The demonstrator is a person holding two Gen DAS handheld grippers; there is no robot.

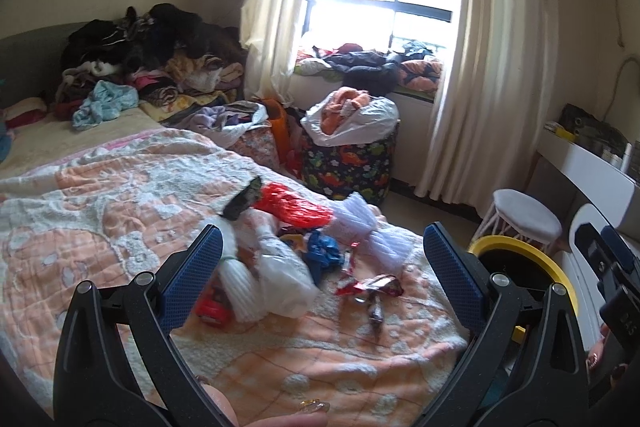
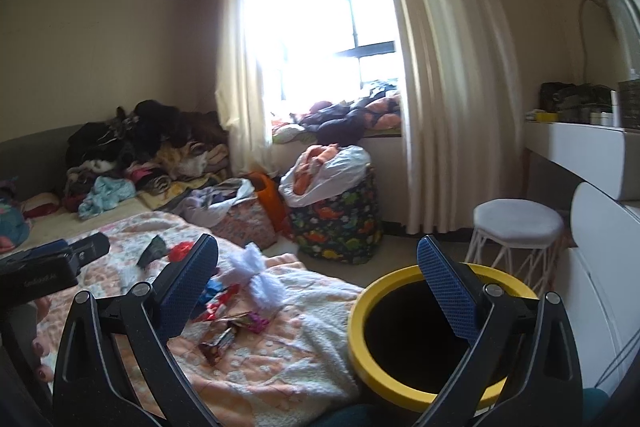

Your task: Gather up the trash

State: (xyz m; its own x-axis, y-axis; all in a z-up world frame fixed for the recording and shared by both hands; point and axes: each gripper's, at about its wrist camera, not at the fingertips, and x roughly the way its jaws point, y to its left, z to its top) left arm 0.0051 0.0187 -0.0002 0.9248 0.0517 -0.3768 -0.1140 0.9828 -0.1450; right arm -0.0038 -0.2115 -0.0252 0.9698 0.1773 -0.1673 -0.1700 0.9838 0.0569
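Now you are facing the bed [image 1: 100, 195], its blanket littered with wrappers; the yellow-rimmed bin [image 2: 400, 379] is waiting just beside its corner. Both the left gripper [image 1: 320, 267] and right gripper [image 2: 320, 275] are gaping empty. Judging by reach, start with the red wrapper [image 1: 372, 285], pinching low.

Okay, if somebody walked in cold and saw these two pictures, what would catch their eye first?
Probably the blazing overexposed window between cream curtains at the back. Next, the scatter of bright litter on the peach-and-white quilted bedspread: a red plastic bag, shiny foil snack wrappers, white foam netting. Then the yellow-rimmed black trash bin beside the bed, under the open right gripper, with dark clothes heaped by the headboard.
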